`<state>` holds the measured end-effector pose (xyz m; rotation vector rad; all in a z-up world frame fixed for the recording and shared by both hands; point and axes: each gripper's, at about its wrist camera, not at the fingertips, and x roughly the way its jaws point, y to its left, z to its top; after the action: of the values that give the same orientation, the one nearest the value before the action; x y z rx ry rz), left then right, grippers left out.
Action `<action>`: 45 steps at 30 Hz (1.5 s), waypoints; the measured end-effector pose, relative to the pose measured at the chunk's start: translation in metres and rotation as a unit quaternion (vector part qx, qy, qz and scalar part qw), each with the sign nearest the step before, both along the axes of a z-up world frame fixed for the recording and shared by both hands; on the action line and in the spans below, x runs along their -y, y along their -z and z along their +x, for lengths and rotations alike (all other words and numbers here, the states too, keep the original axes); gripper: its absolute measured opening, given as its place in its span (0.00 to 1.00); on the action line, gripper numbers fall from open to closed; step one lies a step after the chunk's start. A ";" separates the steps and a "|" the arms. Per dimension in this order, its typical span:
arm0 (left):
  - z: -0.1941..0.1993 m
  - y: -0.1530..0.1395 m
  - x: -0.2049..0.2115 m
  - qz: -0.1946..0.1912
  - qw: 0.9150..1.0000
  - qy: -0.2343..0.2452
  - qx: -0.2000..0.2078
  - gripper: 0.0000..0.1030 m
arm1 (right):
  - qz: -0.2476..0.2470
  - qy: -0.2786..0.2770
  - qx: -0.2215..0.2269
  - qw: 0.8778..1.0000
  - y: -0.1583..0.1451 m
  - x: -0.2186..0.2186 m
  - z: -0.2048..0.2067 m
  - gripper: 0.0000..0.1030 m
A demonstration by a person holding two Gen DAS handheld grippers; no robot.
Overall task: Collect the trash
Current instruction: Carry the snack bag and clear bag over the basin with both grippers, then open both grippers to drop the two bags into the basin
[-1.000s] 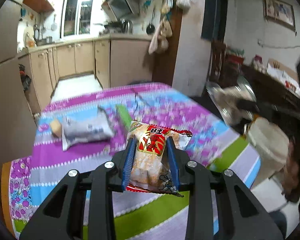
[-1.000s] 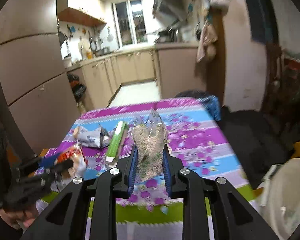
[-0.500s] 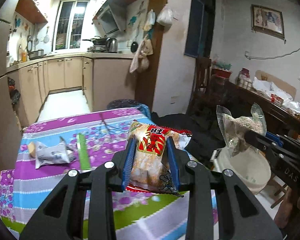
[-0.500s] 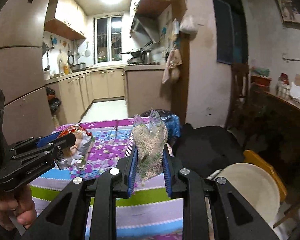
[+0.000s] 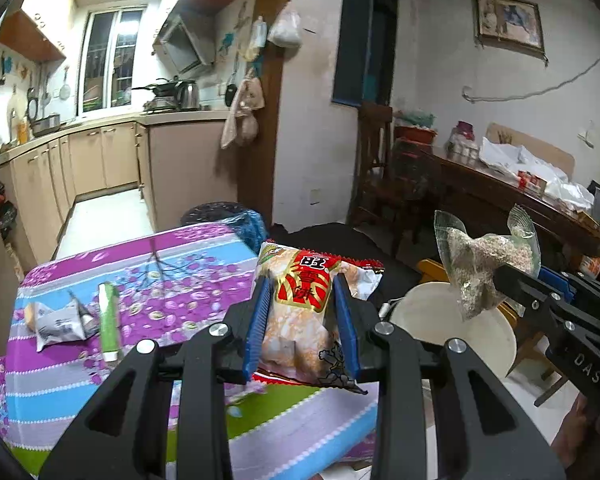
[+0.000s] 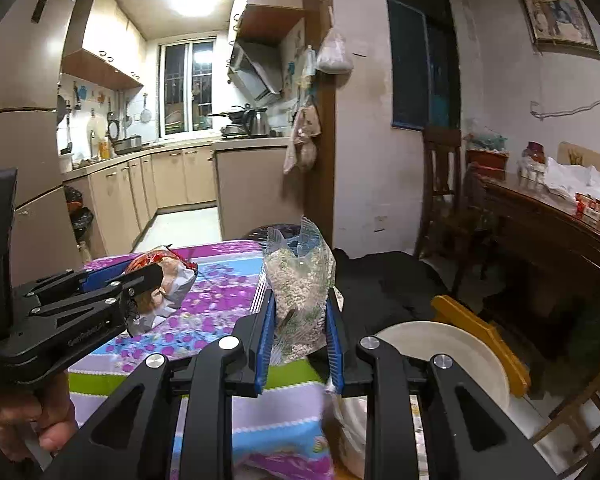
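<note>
Both grippers are loaded: the left gripper (image 5: pixel 300 320) has its jaws pinching a red snack packet (image 5: pixel 304 312), held upright, and the right gripper (image 6: pixel 300 332) has its jaws pinching a clear bag of grains (image 6: pixel 300 288), also upright. The white bin (image 6: pixel 452 344) stands off the tabletop's (image 5: pixel 180 272) right edge, below and to the right of both loads. The right gripper looks nearer, its bag hanging just above the bin's rim in the left wrist view.

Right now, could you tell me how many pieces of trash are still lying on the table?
2: a crumpled grey wrapper near the table's left edge, and a green tube just right of it. Others may be hidden behind the left gripper.
</note>
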<state>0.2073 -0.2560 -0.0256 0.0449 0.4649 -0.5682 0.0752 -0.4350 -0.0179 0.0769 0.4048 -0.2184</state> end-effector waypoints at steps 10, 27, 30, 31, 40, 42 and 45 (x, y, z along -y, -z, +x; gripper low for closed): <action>-0.006 0.004 0.086 0.016 0.998 0.054 -0.014 0.30 | -0.007 0.052 -0.027 0.998 0.005 0.080 -0.032 0.24; 0.036 0.051 0.215 0.087 0.983 0.114 -0.118 0.30 | 0.085 0.082 -0.178 0.977 0.078 0.226 0.023 0.24; 0.041 0.066 0.231 0.103 0.978 0.119 -0.137 0.30 | 0.105 0.084 -0.204 0.970 0.097 0.245 0.036 0.24; 0.042 0.071 0.236 0.107 0.976 0.120 -0.144 0.30 | 0.109 0.087 -0.212 0.967 0.103 0.248 0.039 0.24; 0.049 0.102 0.252 0.129 0.968 0.123 -0.178 0.30 | 0.131 0.094 -0.243 0.957 0.143 0.255 0.050 0.24; 0.050 0.102 0.253 0.130 0.968 0.124 -0.177 0.30 | 0.133 0.094 -0.242 0.956 0.144 0.251 0.051 0.24; 0.051 0.102 0.255 0.130 0.968 0.125 -0.175 0.30 | 0.134 0.092 -0.241 0.957 0.143 0.249 0.052 0.24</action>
<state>0.2579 -0.5105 -0.1281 0.2597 0.8848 -0.7644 0.1271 -0.6835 -0.1607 0.3337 0.9151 -0.3671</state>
